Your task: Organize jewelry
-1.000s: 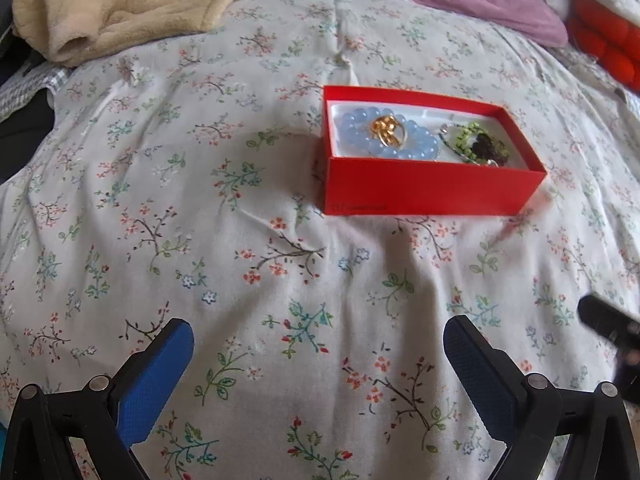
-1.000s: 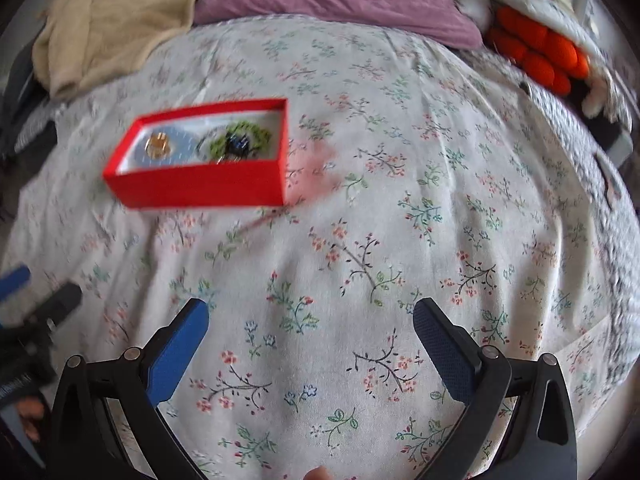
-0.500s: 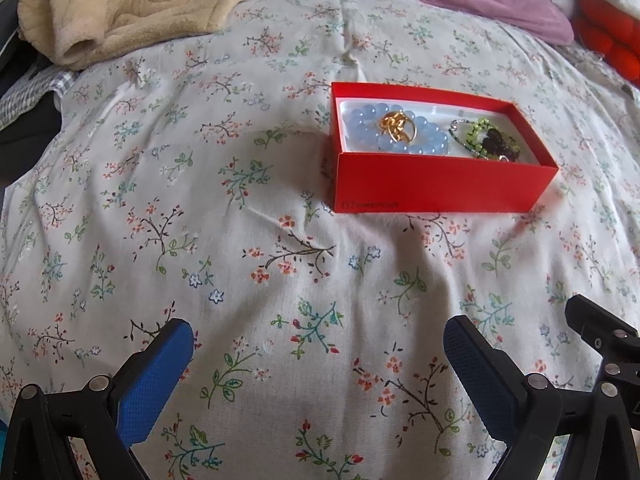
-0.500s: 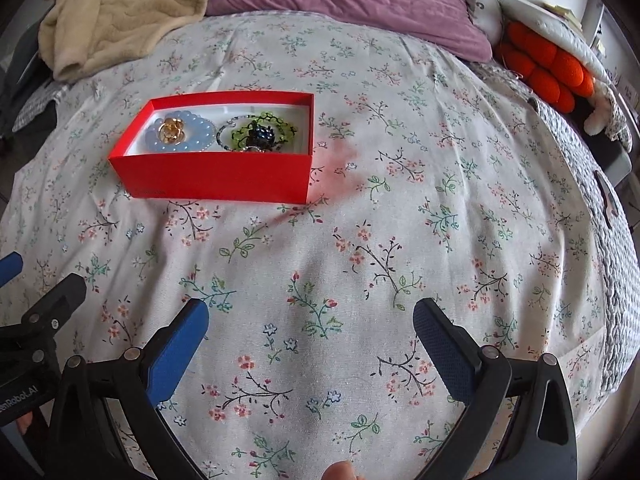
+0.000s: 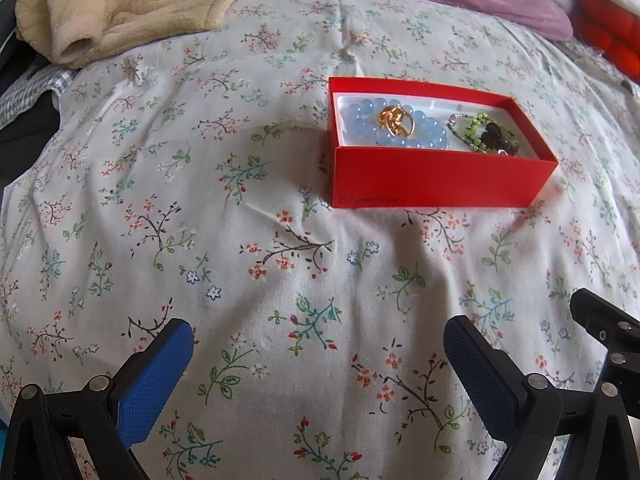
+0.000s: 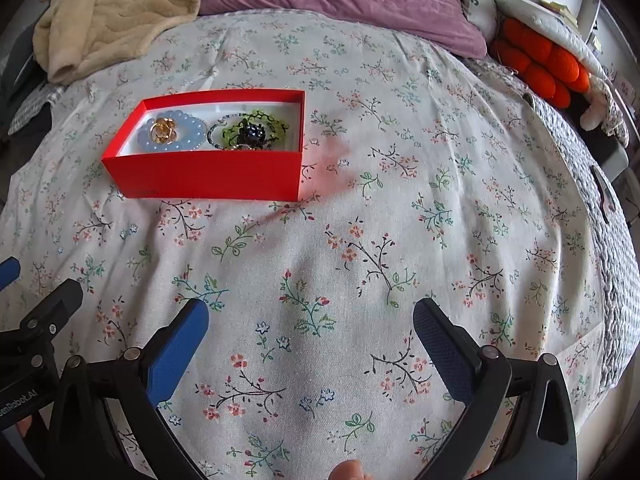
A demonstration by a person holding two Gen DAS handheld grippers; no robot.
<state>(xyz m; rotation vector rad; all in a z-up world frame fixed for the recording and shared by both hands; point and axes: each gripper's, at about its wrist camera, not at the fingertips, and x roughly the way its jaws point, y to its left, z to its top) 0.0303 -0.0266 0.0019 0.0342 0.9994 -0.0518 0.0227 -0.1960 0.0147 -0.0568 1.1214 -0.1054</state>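
The left gripper (image 5: 318, 344), a black hinged frame with blue textured pads (image 5: 154, 380), has its jaws spread wide with nothing between them. The right gripper (image 6: 310, 322), built the same, is likewise spread wide and holds nothing. A fingertip (image 6: 347, 470) shows at the bottom edge of the right wrist view.

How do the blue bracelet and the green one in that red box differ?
The blue bracelet has large, smooth, pale beads; the green bracelet looks finer and lacy. The blue bracelet lies in the box's left half, ringing a gold piece; the green bracelet lies in the right half, around a dark beaded piece. Both lie flat inside the red box.
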